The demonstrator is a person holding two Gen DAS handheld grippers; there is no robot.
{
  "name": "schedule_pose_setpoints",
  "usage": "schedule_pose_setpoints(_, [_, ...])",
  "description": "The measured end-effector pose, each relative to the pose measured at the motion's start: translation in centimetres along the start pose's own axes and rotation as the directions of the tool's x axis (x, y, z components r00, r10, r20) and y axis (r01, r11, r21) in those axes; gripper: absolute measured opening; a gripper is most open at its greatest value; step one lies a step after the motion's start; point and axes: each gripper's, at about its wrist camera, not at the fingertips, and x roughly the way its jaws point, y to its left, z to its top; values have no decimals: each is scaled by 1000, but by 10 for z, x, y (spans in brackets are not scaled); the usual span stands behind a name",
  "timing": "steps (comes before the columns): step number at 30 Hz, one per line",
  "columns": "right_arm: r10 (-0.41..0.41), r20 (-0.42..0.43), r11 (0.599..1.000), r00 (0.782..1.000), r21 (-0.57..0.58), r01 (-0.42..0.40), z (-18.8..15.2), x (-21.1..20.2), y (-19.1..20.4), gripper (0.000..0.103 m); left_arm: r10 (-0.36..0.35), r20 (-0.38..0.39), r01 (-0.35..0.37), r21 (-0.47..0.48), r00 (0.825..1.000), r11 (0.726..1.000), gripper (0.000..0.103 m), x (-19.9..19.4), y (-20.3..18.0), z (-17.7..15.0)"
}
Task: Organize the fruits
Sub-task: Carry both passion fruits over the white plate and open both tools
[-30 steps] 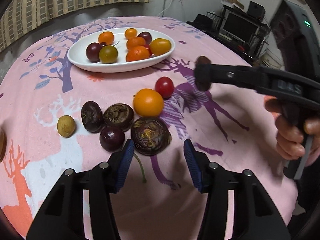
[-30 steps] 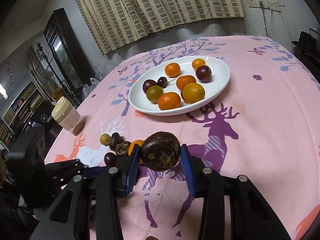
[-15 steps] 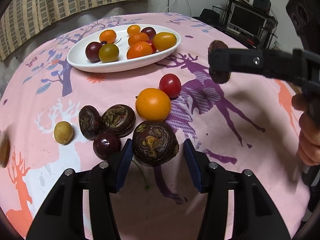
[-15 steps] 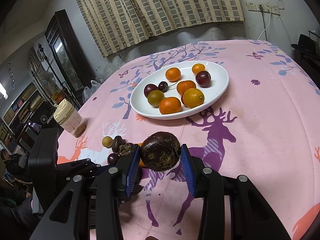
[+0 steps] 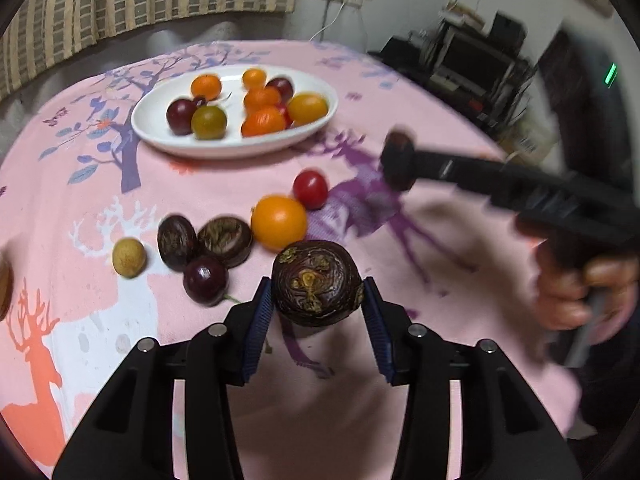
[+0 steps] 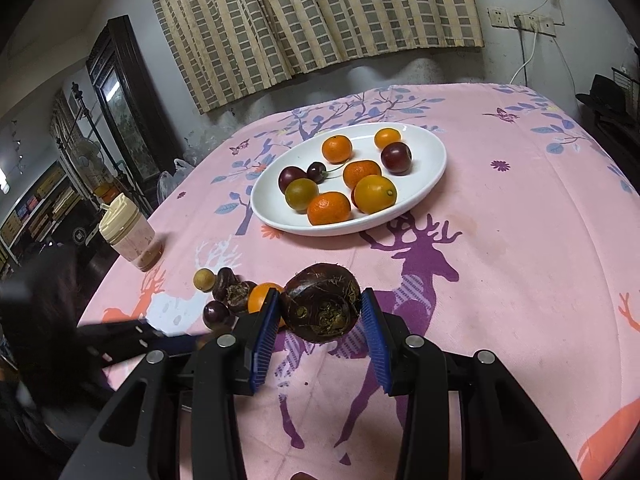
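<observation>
Left gripper (image 5: pixel 318 306) has just closed, pinching a dark water chestnut (image 5: pixel 316 282); right gripper (image 6: pixel 320 316) pinches another chestnut (image 6: pixel 322 306). No legible writing observed.

Both cams rode my wrists, looking forward along the fingers, angled down at the surface (image 5: pixel 400 92) from close range. Left view faced the white plate (image 5: pixel 320 128) with shelves of electronics behind; right view faced the same plate (image 6: pixel 436 168) toward the curtained wall. Both shared the plate and the loose fruit cluster (image 5: pixel 224 240).
</observation>
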Motion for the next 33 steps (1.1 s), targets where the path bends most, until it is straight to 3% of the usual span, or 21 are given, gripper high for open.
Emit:
schedule_pose_setpoints(6, [20,38,1000,999,0,-20,22,1,3,42,38,108,-39,5,993,999,44,-26,36,59])
schedule_pose_setpoints(11, [-87,99,995,991,-47,92,66,30,7,42,121,160,-116,-41,980,992,44,10,67,120])
schedule_pose_setpoints(16, [-132,98,990,986,-36,136,101,72,-10,42,139,120,-128,-96,983,987,44,50,93,165])
schedule_pose_setpoints(19, [-134,83,990,988,-28,137,117,95,-19,42,194,103,-188,-69,975,980,45,69,96,180])
schedule_pose_setpoints(20, [-130,81,991,988,-27,133,120,101,-22,43,207,94,-201,-69,974,977,51,74,98,181])
schedule_pose_setpoints(21, [-130,81,991,988,-25,132,122,104,-23,51,220,88,-214,-72,972,974,60,76,100,180])
schedule_pose_setpoints(22, [-124,80,992,989,-19,126,122,105,-24,57,241,88,-234,-79,967,969,81,75,101,180])
schedule_pose_setpoints(23, [-118,77,993,990,-15,119,121,104,-24,61,256,111,-247,-88,960,965,86,69,100,176])
schedule_pose_setpoints(28, [-70,60,993,996,-88,75,106,85,-3,68,237,156,-220,-117,959,968,98,28,97,153])
schedule_pose_setpoints(33, [-27,32,963,999,-266,35,70,57,44,71,212,154,-188,-156,965,970,98,-15,88,106])
